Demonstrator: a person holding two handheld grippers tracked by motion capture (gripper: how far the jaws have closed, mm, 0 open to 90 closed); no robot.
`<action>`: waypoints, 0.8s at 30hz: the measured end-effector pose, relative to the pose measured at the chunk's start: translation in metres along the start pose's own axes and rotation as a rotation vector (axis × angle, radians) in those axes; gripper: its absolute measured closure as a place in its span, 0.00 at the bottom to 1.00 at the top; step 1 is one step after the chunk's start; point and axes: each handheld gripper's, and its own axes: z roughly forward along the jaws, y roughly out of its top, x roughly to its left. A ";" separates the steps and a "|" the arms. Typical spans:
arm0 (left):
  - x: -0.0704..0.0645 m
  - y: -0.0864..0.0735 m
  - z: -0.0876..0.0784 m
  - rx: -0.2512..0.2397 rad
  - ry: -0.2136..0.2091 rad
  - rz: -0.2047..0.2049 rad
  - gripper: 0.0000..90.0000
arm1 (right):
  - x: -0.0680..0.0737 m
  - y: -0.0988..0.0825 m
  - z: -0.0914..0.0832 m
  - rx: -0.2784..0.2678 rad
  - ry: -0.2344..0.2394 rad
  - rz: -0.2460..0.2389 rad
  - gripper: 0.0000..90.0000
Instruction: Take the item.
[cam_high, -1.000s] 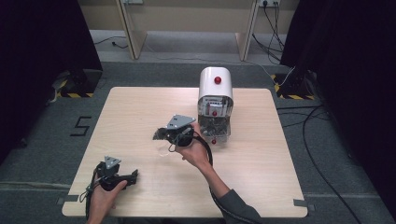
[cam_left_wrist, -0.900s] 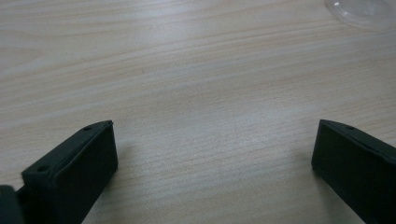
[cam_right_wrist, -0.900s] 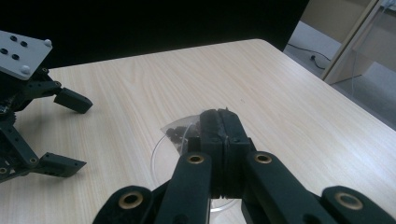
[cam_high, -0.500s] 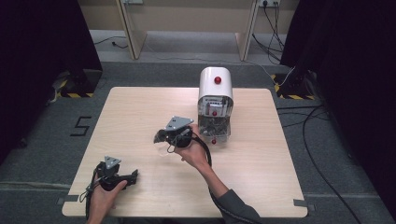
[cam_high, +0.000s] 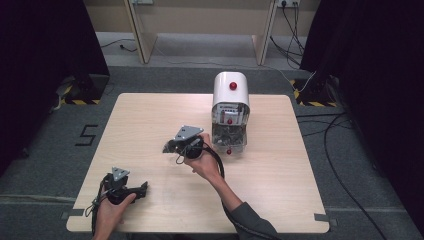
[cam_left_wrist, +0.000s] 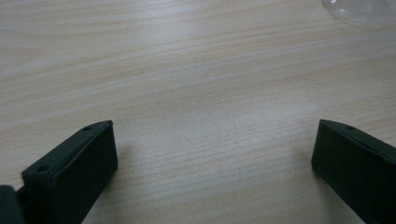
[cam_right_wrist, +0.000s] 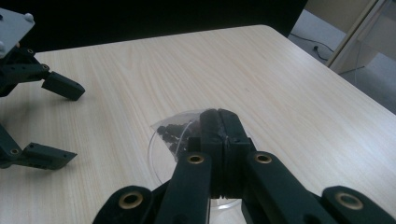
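On the table (cam_right_wrist: 289, 93), right gripper (cam_right_wrist: 219, 123) pinches clear cup (cam_right_wrist: 161, 154).

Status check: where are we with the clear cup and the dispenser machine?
Done: the right gripper is shut on the rim of the clear cup, which has dark bits in it. In hand: the cup is lifted beside the white machine. The left gripper rests open on the table. Left: putting the cup down; where cannot be told.
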 end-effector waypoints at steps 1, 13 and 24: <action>0.000 0.000 0.000 0.000 0.000 0.000 0.00 | 0.000 -0.001 0.000 0.003 -0.001 0.001 1.00; 0.000 0.000 0.000 0.000 0.000 0.000 0.00 | -0.003 -0.006 0.003 0.014 -0.003 0.016 0.96; 0.000 0.000 0.000 0.000 0.000 0.000 0.00 | -0.004 -0.001 -0.003 -0.002 -0.011 0.027 0.84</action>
